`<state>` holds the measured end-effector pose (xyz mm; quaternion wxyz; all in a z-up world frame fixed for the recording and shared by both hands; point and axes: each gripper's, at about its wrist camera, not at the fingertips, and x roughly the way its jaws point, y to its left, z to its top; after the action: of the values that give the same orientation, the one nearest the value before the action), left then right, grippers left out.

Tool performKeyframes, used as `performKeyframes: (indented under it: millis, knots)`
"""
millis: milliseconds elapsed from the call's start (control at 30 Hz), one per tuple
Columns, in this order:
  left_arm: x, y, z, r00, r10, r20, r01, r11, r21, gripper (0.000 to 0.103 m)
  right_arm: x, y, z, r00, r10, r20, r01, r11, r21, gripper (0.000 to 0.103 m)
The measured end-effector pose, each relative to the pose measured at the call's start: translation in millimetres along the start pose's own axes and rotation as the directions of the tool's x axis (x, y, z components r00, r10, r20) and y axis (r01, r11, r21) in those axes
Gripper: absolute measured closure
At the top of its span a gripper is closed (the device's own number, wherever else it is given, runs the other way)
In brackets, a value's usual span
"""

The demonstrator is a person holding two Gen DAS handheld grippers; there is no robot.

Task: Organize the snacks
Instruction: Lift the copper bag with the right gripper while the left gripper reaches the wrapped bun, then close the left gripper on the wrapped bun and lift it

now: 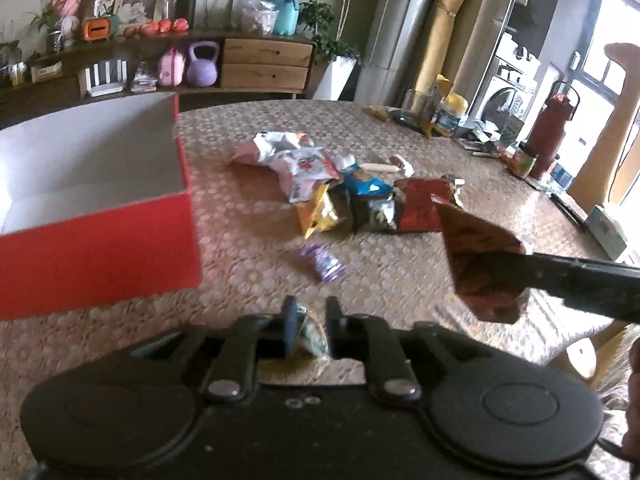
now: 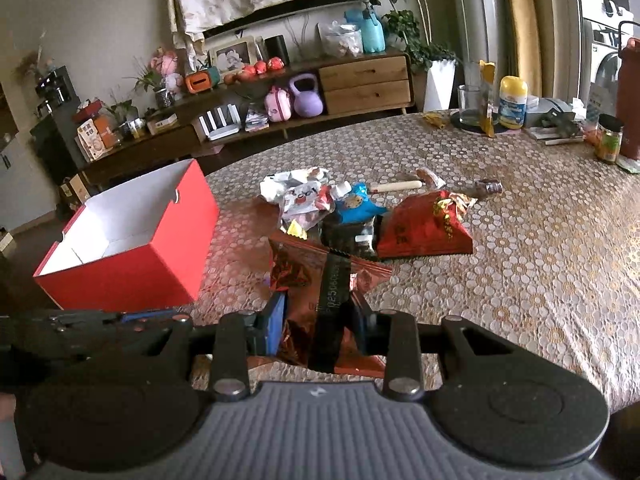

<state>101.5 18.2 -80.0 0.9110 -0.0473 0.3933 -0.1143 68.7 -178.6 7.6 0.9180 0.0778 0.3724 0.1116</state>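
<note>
An open red box [image 1: 100, 236] with a white inside stands on the table at the left; it also shows in the right wrist view [image 2: 132, 264]. A pile of snack packets [image 1: 340, 196] lies mid-table, also seen in the right wrist view [image 2: 360, 216]. A small purple packet [image 1: 324, 264] lies alone nearer me. My left gripper [image 1: 310, 332] is shut on a small greenish packet [image 1: 314, 334]. My right gripper [image 2: 320, 320] is shut on a dark red foil packet [image 2: 320, 280], held above the table; the packet also shows in the left wrist view [image 1: 480, 264].
Jars, a yellow-lidded bottle [image 2: 513, 102], a glass [image 2: 470, 106] and a dark red flask [image 1: 550, 128] stand at the table's far right. A wooden sideboard [image 2: 360, 84] lies beyond the table. A tissue box [image 1: 608, 232] sits at the right edge.
</note>
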Motion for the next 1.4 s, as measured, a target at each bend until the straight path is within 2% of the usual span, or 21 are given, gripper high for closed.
performKeyframes:
  millis: [67, 133, 167, 233, 300, 667, 733, 800, 933, 1000, 1167, 1400]
  knots:
    - [0.4, 3.1, -5.0, 1.000, 0.008, -0.006, -0.008, 1.000, -0.001, 0.075, -1.6, 2.0, -4.0, 1.000, 0.002, -0.003, -0.002, 1.000, -0.004, 0.070]
    - [1.7, 3.1, -8.5, 0.999, 0.035, -0.007, -0.035, 0.999, 0.001, 0.041, -1.8, 3.2, -7.1, 1.000, 0.002, -0.009, -0.002, 1.000, -0.003, 0.070]
    - [0.6, 2.7, -10.4, 0.999, 0.053, 0.004, -0.053, 0.999, -0.001, 0.003, -1.8, 3.0, -8.4, 1.000, 0.003, -0.011, -0.003, 1.000, -0.001, 0.070]
    - [-4.0, 2.8, -15.7, 0.996, 0.069, 0.050, -0.070, 0.998, 0.000, 0.000, -2.2, 1.3, -10.5, 1.000, 0.007, -0.016, -0.007, 1.000, 0.007, 0.070]
    - [0.2, 3.2, -18.3, 0.998, 0.057, 0.030, -0.057, 0.998, 0.004, 0.000, -2.5, 0.4, -12.8, 1.000, 0.012, -0.018, -0.011, 1.000, 0.007, 0.070]
    - [21.2, 20.9, -38.7, 0.990, 0.129, -0.053, -0.129, 0.992, -0.008, 0.005, 8.5, -1.1, -24.8, 0.998, 0.022, -0.055, -0.022, 1.000, 0.016, 0.070]
    - [26.6, 23.9, -42.1, 0.990, 0.122, -0.075, -0.124, 0.992, -0.015, 0.013, 9.3, -1.2, -25.7, 0.998, 0.026, -0.058, -0.025, 1.000, 0.017, 0.070]
    - [30.9, 23.8, -44.1, 0.988, 0.130, -0.089, -0.131, 0.991, -0.004, 0.033, 9.9, -0.6, -26.5, 0.998, 0.024, -0.060, -0.023, 1.000, 0.016, 0.070]
    - [38.6, 24.8, -46.7, 0.988, 0.109, -0.105, -0.110, 0.994, -0.007, 0.042, 11.6, -1.8, -26.5, 0.998, 0.017, -0.065, -0.016, 1.000, 0.017, 0.070]
    - [41.2, 22.7, -45.7, 0.990, 0.096, -0.103, -0.097, 0.995, -0.002, 0.052, 12.2, -2.4, -26.7, 0.998, 0.015, -0.067, -0.013, 1.000, 0.017, 0.070]
    - [45.3, 22.3, -41.8, 0.991, 0.091, -0.101, -0.092, 0.996, -0.012, 0.058, 14.1, -2.4, -26.9, 0.997, 0.010, -0.074, -0.009, 1.000, 0.017, 0.070]
    - [37.2, 24.0, -39.2, 0.992, 0.088, -0.087, -0.091, 0.995, -0.032, 0.060, 13.1, -0.7, -27.4, 0.997, 0.012, -0.073, -0.011, 1.000, 0.012, 0.070]
